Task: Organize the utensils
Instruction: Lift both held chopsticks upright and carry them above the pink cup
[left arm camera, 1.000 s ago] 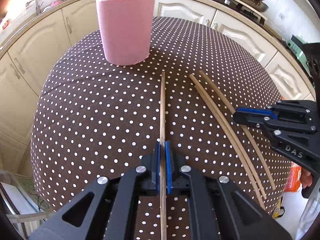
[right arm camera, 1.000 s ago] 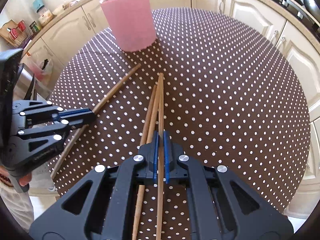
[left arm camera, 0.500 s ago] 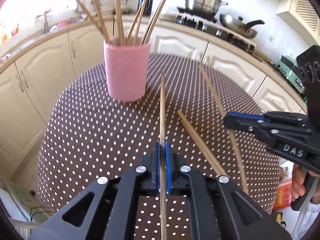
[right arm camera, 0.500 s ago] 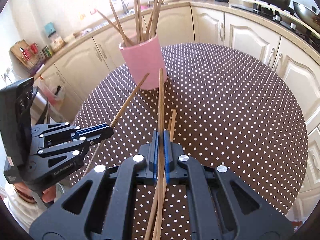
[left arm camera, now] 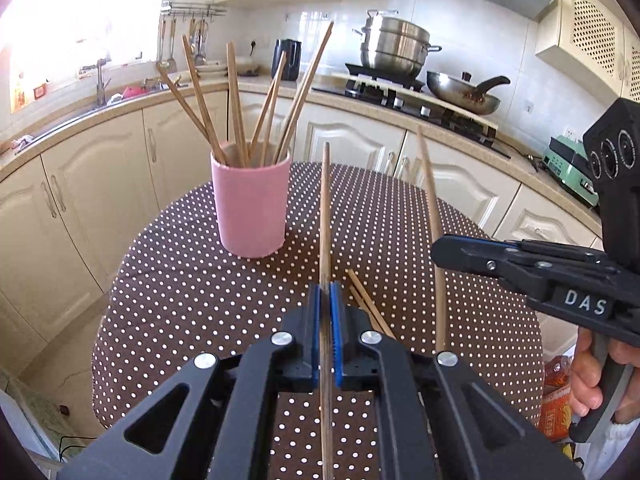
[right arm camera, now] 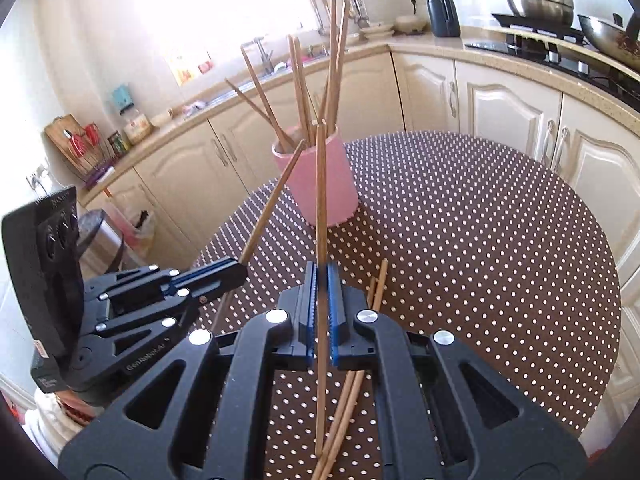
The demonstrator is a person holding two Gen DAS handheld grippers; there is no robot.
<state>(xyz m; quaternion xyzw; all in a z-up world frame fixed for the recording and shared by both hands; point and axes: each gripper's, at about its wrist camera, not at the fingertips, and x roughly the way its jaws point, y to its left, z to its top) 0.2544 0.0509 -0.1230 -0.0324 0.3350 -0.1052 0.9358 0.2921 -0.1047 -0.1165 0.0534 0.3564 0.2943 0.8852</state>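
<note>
A pink cup (left arm camera: 251, 204) holding several wooden chopsticks stands on the round brown polka-dot table (left arm camera: 400, 216). It also shows in the right wrist view (right arm camera: 338, 184). My left gripper (left arm camera: 329, 292) is shut on one chopstick (left arm camera: 325, 216), lifted and pointing up toward the cup. My right gripper (right arm camera: 321, 276) is shut on another chopstick (right arm camera: 321, 184), also raised off the table. It shows at the right of the left wrist view (left arm camera: 444, 248) with its chopstick (left arm camera: 430, 200). Two chopsticks (right arm camera: 376, 292) lie on the table beneath my right gripper.
Cream kitchen cabinets (left arm camera: 100, 184) curve round behind the table. A stove with a steel pot (left arm camera: 394, 46) and a wok (left arm camera: 464, 94) stands at the back right. A sink and counter clutter (right arm camera: 132, 120) are at the back left.
Both grippers have lifted their chopsticks off the table and tilted them up, so the views now look level at the cup and kitchen. Two chopsticks stayed on the table.
</note>
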